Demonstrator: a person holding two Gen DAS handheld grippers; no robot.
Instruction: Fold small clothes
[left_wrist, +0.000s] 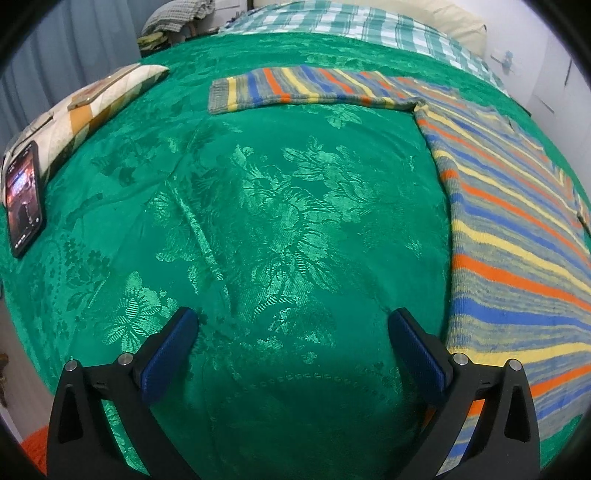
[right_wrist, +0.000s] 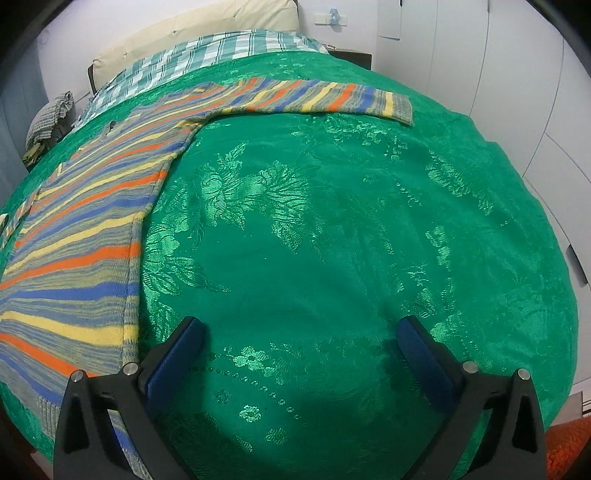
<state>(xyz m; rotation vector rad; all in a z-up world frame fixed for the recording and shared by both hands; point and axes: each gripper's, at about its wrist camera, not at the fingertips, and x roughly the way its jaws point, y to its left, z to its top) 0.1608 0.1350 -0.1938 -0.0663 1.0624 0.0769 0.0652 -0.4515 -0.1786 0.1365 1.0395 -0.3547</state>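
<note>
Left wrist view: my left gripper (left_wrist: 291, 325) hangs over the green bedspread (left_wrist: 258, 206), pitched steeply down, its blue pads spread wide with nothing but cloth pattern between them. The striped sweater (left_wrist: 517, 236) lies flat to the right of the jaws, its side edge just beside the right finger (left_wrist: 417, 347), and one sleeve (left_wrist: 310, 92) stretches out straight across the far part of the bed. A phone (left_wrist: 24, 199) rests at the left edge against a patterned cushion (left_wrist: 96, 99), well apart from the garment.

Right wrist view: my right gripper (right_wrist: 301, 332) is equally wide open and empty, also angled steeply down over bare bedspread (right_wrist: 332, 221). Here the sweater (right_wrist: 74, 251) sits to the left, its edge just beside the left finger (right_wrist: 177, 354), and the other sleeve (right_wrist: 325, 99) reaches out toward the far right.

I judge folding has not yet begun: the sweater is spread out, both sleeves extended. The next move, as I read it, calls for each claw to go to a sleeve cuff or a hem corner, pinch a single layer, and bring it across the body.
</note>
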